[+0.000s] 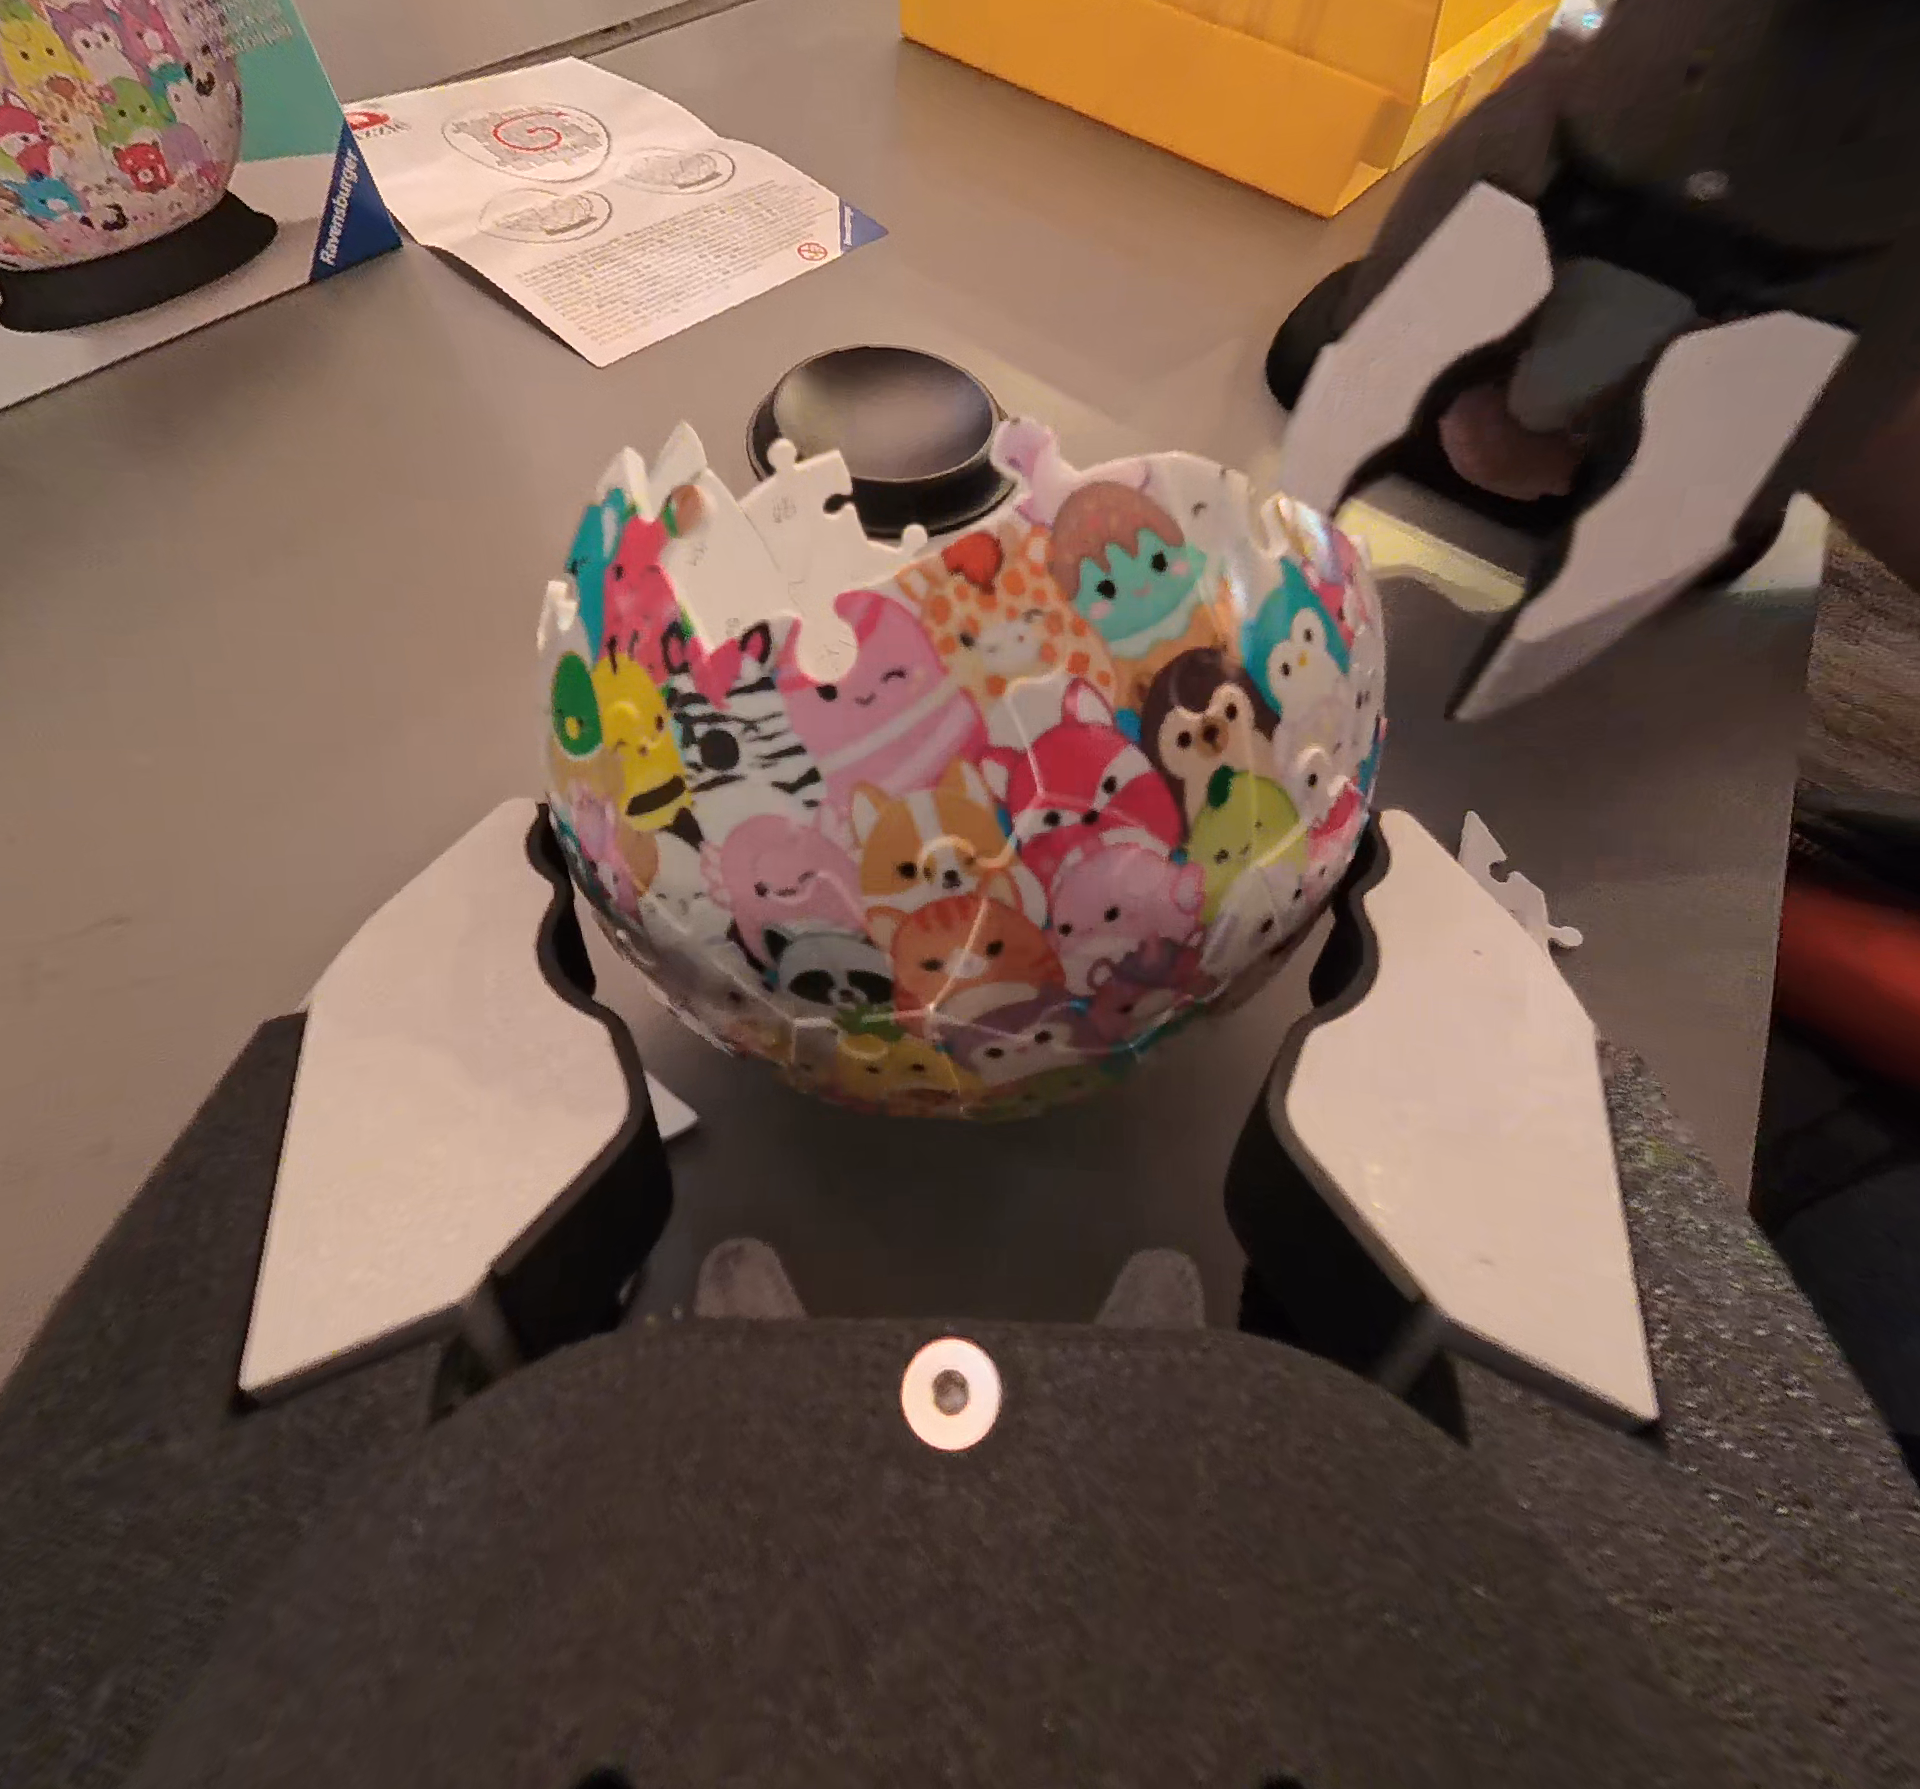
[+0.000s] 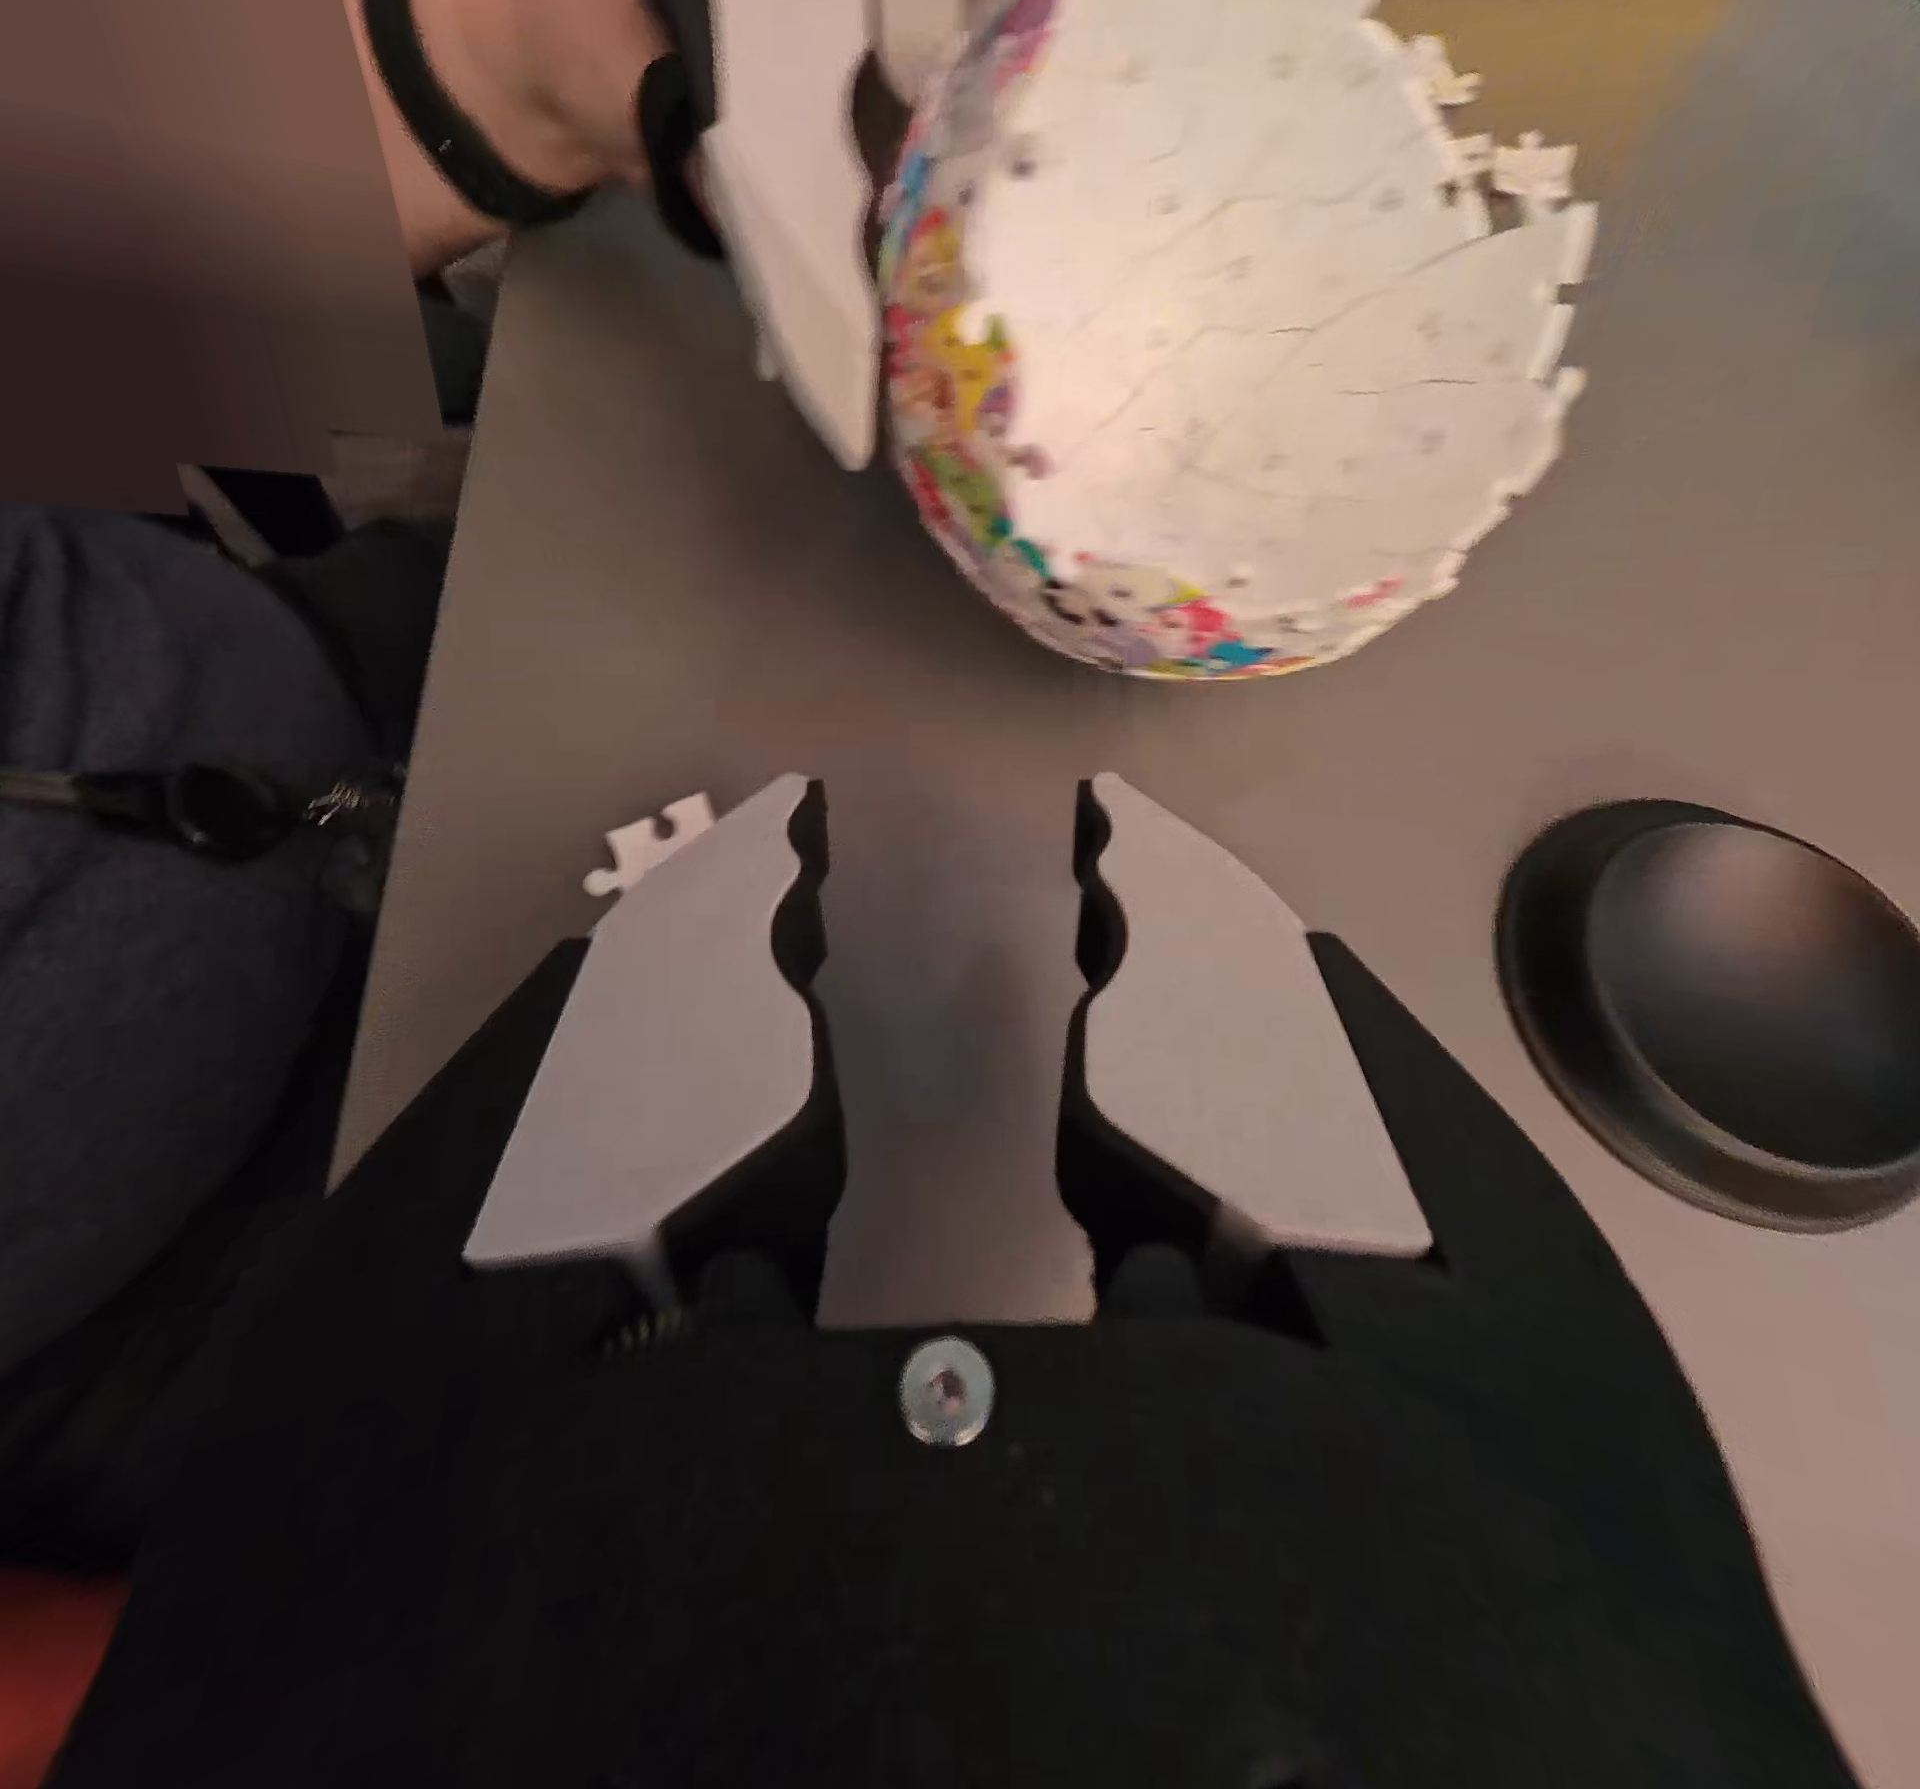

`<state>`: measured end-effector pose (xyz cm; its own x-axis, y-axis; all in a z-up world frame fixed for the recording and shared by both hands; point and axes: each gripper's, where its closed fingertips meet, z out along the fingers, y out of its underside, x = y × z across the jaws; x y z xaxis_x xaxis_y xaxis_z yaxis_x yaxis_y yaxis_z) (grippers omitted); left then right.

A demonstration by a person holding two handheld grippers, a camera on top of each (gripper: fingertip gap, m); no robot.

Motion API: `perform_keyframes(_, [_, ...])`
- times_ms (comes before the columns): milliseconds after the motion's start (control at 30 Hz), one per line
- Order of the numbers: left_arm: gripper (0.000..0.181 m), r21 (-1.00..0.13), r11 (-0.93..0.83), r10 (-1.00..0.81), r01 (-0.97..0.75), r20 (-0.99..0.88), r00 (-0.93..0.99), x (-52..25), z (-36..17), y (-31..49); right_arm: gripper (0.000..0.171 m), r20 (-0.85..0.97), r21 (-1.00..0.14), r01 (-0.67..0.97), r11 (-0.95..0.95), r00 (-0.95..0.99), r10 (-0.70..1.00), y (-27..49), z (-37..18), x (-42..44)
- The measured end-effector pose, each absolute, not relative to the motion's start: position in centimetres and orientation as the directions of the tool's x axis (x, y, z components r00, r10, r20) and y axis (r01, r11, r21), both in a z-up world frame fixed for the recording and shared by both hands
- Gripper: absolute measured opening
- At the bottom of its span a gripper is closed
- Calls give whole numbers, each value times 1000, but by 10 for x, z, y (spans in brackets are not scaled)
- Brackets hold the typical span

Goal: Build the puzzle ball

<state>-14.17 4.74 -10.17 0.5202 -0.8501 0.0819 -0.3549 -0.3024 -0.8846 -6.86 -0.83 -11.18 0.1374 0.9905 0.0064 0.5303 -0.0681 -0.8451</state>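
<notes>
Left gripper (image 1: 961, 898) fingers clamp the half-built puzzle ball (image 1: 966, 763) from both sides, open rim up, on the grey surface (image 1: 260, 648). Right gripper (image 2: 951, 794) fingers parted, empty. Black stand (image 1: 883, 435) at 12 o'clock behind ball; loose piece (image 2: 649, 840) at 9 o'clock of right fingers.

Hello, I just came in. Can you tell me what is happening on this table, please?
A person is building a colourful puzzle ball with two hand-held grippers. The left gripper holds the half-finished ball by its sides; the top is open, with a jagged edge. The right gripper is open and empty, above the grey table, near a loose white puzzle piece. A black stand waits behind the ball, and the puzzle box, an instruction sheet and a yellow box lie further back.
</notes>
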Motion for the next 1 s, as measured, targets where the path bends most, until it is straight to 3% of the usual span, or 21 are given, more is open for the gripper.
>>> perform_keyframes(133, [135, -885, -302, -857, -354, 89, 508, -144, -99, 42, 55, -32, -873, 471, -127, 205, 978, 15, -108, -70])
perform_keyframes(300, [134, -888, -300, -872, -348, 106, 479, -144, -93, 36, 80, -10, -884, 454, -112, 219, 976, 28, -104, -79])
perform_keyframes(467, [133, -889, -296, -886, -350, 118, 448, -144, -92, 36, 106, 79, -909, 417, 21, 122, 989, 26, -86, -98])
perform_keyframes(700, [133, -878, -286, -898, -383, 107, 426, -142, -92, 36, 96, 114, -885, 450, 120, -40, 993, 7, -86, -122])
perform_keyframes(833, [132, -867, -271, -909, -419, 87, 408, -140, -92, 36, 76, -19, -904, 426, 36, -124, 992, -6, -77, -126])
perform_keyframes(1000, [132, -856, -258, -919, -448, 74, 388, -137, -90, 38, 63, -231, -907, 397, -139, -193, 954, -13, -66, -130])
